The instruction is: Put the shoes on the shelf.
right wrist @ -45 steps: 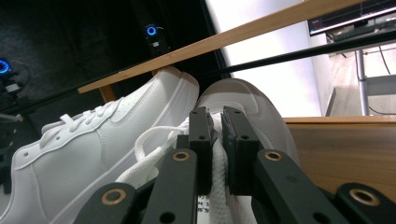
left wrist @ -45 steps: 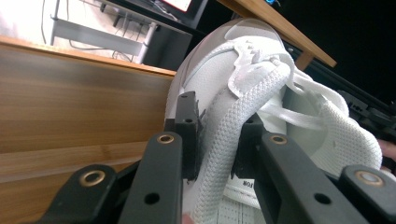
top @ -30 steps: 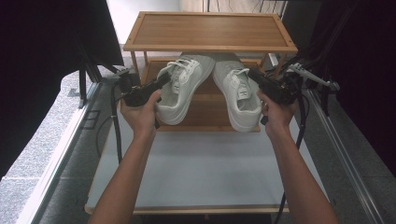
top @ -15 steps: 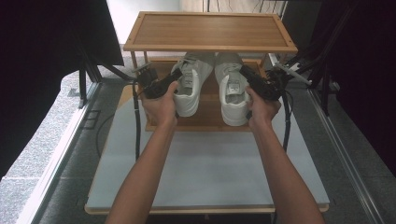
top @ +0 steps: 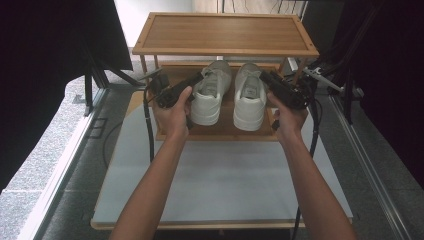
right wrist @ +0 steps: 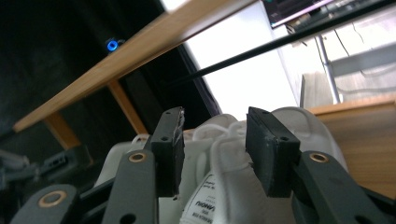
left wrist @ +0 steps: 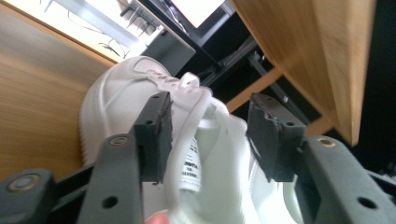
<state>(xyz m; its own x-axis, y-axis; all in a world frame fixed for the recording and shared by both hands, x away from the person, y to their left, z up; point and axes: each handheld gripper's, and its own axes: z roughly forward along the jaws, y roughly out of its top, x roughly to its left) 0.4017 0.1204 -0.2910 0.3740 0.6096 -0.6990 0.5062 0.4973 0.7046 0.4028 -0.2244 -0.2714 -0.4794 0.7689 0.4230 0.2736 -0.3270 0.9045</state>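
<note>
Pair of white sneakers set on the lower shelf (top: 220,132) of the wooden shoe rack.
Left sneaker (top: 212,95) and right sneaker (top: 250,97) stand side by side near its front edge; left gripper (left wrist: 208,135) and right gripper (right wrist: 215,147) have just been opening around the tongues, so only withdrawing seems left.

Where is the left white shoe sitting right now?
In the high view the left white shoe sits on the lower shelf of the wooden rack, toe pointing away, close beside the right white shoe, with the left tool at its collar.
</note>
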